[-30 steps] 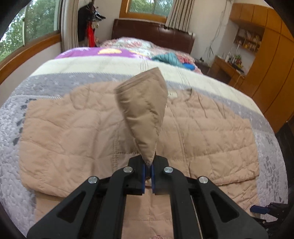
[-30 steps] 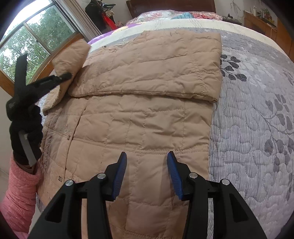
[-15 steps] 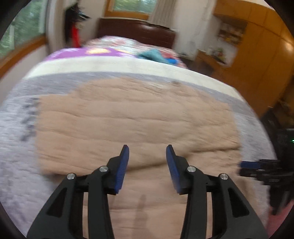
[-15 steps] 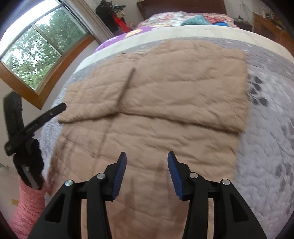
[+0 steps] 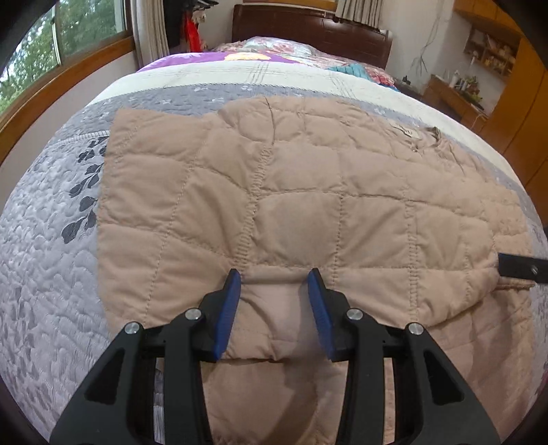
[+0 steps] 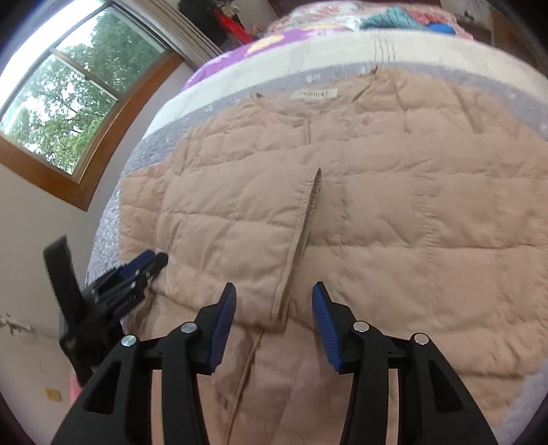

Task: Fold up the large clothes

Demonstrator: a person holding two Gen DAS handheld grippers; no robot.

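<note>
A tan quilted jacket (image 5: pixel 308 191) lies spread on the bed with both sleeves folded across its chest. In the right wrist view the two cuffs meet near the jacket's (image 6: pixel 411 222) middle, below the collar label (image 6: pixel 313 94). My left gripper (image 5: pixel 274 284) is open, low over the lower edge of the folded sleeve, with nothing clamped. It also shows in the right wrist view as the left gripper (image 6: pixel 154 260) at the jacket's left edge. My right gripper (image 6: pixel 274 297) stands open above the cuff seam, holding nothing. One of its black fingers (image 5: pixel 520 270) pokes in at the right of the left wrist view.
A grey patterned bedspread (image 5: pixel 41 274) surrounds the jacket. A pile of teal and coloured clothes (image 5: pixel 352 70) lies near the dark headboard (image 5: pixel 308 30). A window (image 6: pixel 68 102) is on the left wall, wooden cabinets (image 5: pixel 513 85) on the right. The bed's edge drops off at left.
My left gripper has opened and let go of the sleeve, which now lies flat across the jacket, then sunk toward it. My right gripper has slid left to the middle.
</note>
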